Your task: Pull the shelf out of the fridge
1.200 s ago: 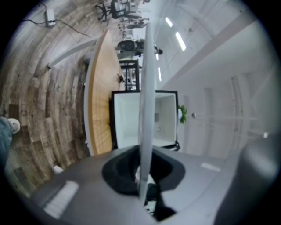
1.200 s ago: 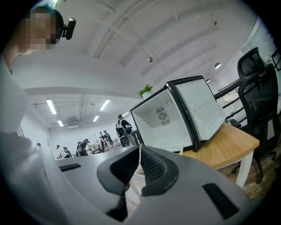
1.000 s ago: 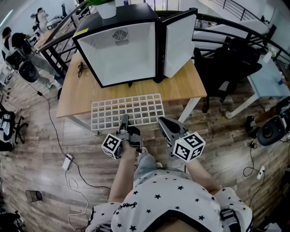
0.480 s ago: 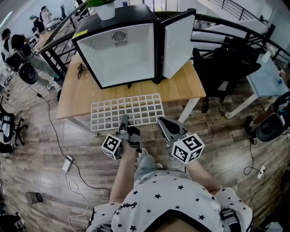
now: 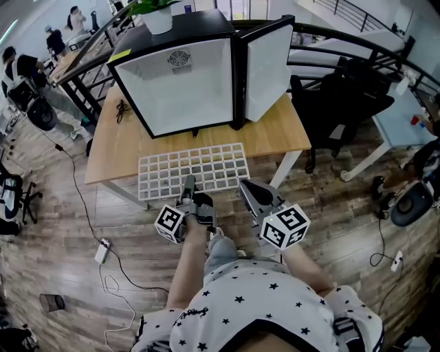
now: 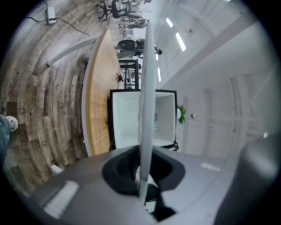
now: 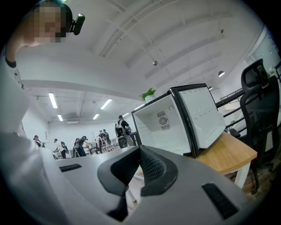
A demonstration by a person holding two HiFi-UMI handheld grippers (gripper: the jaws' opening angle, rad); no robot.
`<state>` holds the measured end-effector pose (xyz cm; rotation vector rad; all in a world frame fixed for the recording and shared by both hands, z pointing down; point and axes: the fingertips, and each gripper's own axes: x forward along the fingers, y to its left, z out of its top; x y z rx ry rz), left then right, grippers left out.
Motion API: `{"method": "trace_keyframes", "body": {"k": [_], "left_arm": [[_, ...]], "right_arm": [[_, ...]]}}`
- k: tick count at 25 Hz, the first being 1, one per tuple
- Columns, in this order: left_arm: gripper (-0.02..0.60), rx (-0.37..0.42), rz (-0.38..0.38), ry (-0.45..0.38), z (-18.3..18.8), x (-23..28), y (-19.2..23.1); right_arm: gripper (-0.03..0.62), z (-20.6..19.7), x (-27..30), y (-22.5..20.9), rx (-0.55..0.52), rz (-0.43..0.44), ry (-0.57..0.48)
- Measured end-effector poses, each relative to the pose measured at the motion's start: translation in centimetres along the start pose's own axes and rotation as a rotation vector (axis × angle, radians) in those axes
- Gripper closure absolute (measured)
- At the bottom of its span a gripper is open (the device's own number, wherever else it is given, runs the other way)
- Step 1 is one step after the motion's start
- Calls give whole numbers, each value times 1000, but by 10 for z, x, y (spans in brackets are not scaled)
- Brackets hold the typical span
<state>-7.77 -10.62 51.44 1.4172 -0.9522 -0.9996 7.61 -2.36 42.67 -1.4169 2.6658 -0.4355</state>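
The white wire shelf [image 5: 192,168] lies flat outside the fridge [image 5: 182,82], its near part past the front edge of the wooden table [image 5: 275,134]. My left gripper [image 5: 187,184] is shut on the shelf's near edge. In the left gripper view the shelf [image 6: 146,88] shows edge-on as a thin white strip clamped between the jaws of the left gripper [image 6: 142,176]. The fridge stands empty with its door [image 5: 269,65] swung open to the right. My right gripper [image 5: 245,184] hovers just right of the shelf, shut on nothing. In the right gripper view its closed tips [image 7: 139,151] face the fridge [image 7: 164,123].
A potted plant [image 5: 158,14] sits on top of the fridge. A black cable [image 5: 124,103] lies on the table's left end. A black office chair [image 5: 350,89] stands right of the table. A power strip [image 5: 102,249] and cords trail over the wood floor at left. People stand at the far left.
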Motion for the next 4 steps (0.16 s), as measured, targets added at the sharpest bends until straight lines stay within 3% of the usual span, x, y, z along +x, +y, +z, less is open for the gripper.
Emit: {"method": "trace_keyframes", "body": {"k": [4], "left_arm": [[551, -7, -11, -3, 0, -10, 1]], "right_arm": [[574, -5, -6, 9, -7, 7, -3]]}}
